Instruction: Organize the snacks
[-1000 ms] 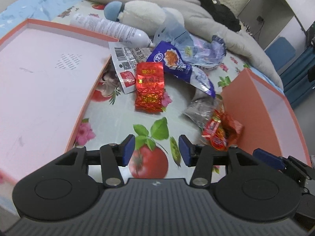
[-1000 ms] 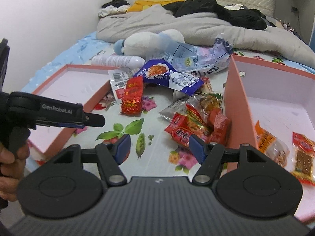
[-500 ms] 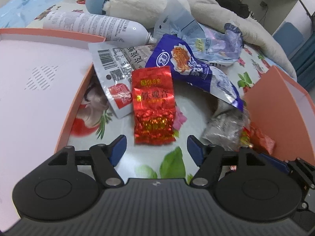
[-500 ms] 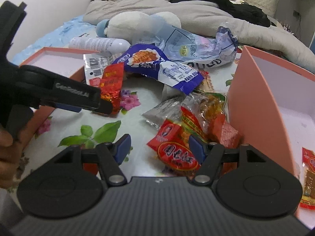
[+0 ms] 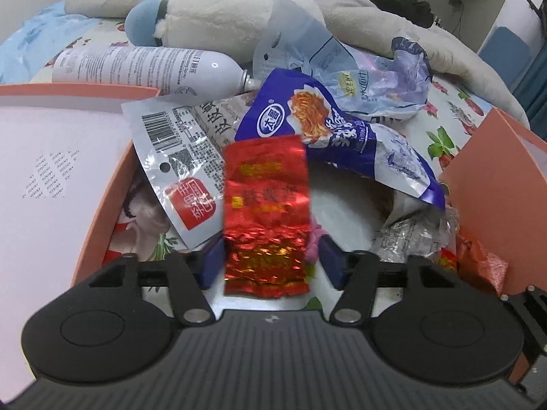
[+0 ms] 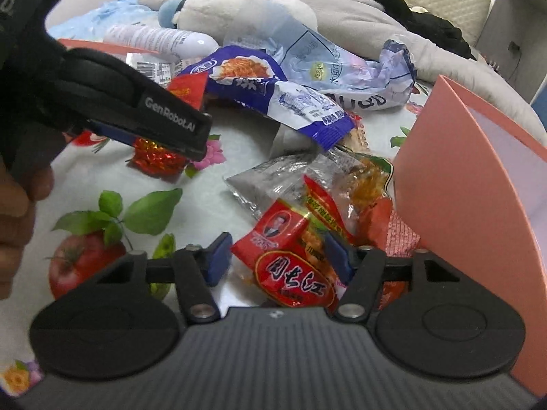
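Note:
My left gripper (image 5: 268,261) is open with its blue pads on either side of the lower end of a red foil packet (image 5: 266,212) lying on the floral sheet. In the right wrist view that packet (image 6: 155,157) shows under the left gripper's finger (image 6: 160,126). My right gripper (image 6: 278,261) is open around a red snack pack (image 6: 290,266) at the front of a pile of snacks beside the right pink box (image 6: 478,184). A blue noodle bag (image 5: 342,136) and a silver pouch with a barcode (image 5: 177,157) lie behind the foil packet.
A pink box with orange walls (image 5: 51,177) stands at the left. A white spray can (image 5: 147,68), a plush toy (image 5: 218,20), a pale plastic bag (image 5: 369,78) and grey bedding (image 6: 342,10) lie behind. Clear crinkled wrappers (image 5: 410,239) lie by the right box.
Both grippers have moved forward and down. The left now straddles the red foil packet; the right now straddles the red snack pack. Both stay open.

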Motion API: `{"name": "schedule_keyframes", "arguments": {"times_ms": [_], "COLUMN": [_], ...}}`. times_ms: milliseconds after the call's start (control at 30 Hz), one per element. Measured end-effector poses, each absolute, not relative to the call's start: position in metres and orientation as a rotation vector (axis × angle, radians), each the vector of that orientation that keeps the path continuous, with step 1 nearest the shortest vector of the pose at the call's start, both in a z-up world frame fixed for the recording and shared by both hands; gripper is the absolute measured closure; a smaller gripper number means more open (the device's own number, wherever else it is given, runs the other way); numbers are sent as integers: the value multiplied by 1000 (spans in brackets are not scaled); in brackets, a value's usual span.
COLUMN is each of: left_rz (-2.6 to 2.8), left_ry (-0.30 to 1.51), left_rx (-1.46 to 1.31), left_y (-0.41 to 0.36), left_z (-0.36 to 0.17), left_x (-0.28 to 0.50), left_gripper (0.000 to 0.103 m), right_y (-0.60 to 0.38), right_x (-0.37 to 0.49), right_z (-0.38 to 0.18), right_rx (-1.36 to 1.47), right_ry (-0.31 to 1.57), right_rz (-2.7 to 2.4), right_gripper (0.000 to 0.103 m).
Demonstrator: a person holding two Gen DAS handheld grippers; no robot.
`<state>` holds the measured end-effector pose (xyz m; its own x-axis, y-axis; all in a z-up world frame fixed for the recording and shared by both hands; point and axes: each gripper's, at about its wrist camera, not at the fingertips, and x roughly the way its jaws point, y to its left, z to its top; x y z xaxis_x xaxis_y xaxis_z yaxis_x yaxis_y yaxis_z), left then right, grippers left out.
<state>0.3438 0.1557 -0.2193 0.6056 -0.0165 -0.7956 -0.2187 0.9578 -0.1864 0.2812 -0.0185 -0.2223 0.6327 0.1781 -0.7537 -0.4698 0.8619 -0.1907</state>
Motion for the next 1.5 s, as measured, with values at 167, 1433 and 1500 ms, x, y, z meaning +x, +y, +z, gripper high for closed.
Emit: {"name": "schedule_keyframes", "arguments": {"times_ms": [167, 1433, 1500], "left_rz": [101, 69, 68], "left_ry": [919, 773, 774], "left_rx": [-297, -334, -337], "left_y": [159, 80, 74], "left_z": [-216, -60, -54], "left_x": [339, 101, 94], "left_gripper": [47, 47, 47], "right_y": [-19, -110, -117], "right_x": [277, 122, 116], "right_z": [-212, -76, -69], "right_rx": [-374, -19, -7], "right_ry": [799, 710, 692], "right_rz": [371, 442, 438], "right_gripper": [71, 93, 93]}}
